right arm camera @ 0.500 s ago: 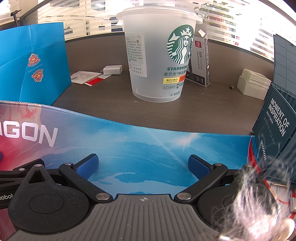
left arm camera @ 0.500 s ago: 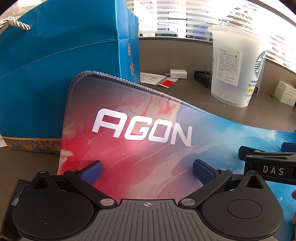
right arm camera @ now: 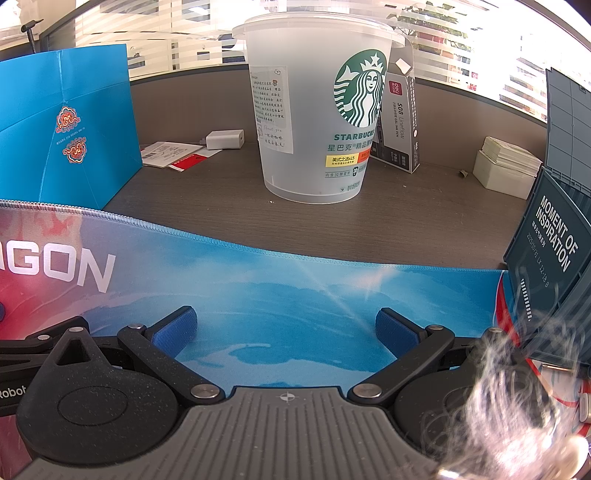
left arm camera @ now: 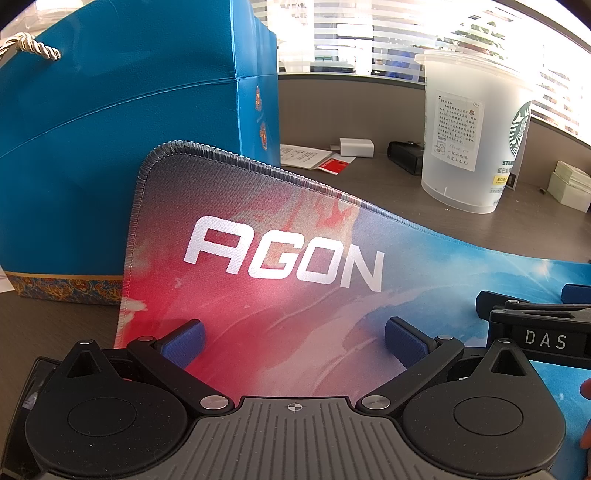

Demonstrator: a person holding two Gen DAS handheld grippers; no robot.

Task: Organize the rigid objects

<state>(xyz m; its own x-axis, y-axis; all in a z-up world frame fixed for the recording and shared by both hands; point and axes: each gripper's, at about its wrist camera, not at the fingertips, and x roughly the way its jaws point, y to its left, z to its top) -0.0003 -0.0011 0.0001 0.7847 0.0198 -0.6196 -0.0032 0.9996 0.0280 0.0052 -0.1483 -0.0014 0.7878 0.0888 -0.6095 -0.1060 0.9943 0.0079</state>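
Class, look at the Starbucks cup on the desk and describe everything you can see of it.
The cup is a large frosted, translucent plastic tub that narrows toward its base and looks empty. It stands upright on the brown desk with a clear lid on its rim. It bears the green siren logo, "STARBUCKS" with Chinese text, yellow and orange labels and a white note sticker. A pen box stands just behind it; contact is unclear. Neither gripper touches it.

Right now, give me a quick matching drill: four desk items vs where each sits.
Items:
1. Starbucks cup
2. blue gift bag
3. white charger
4. AGON mat

Places:
A. under both open tools
B. far left, behind the mat's corner
C. upright on the desk beyond the mat
D. at the back, between bag and cup

Pairs: 1-C, 2-B, 3-D, 4-A
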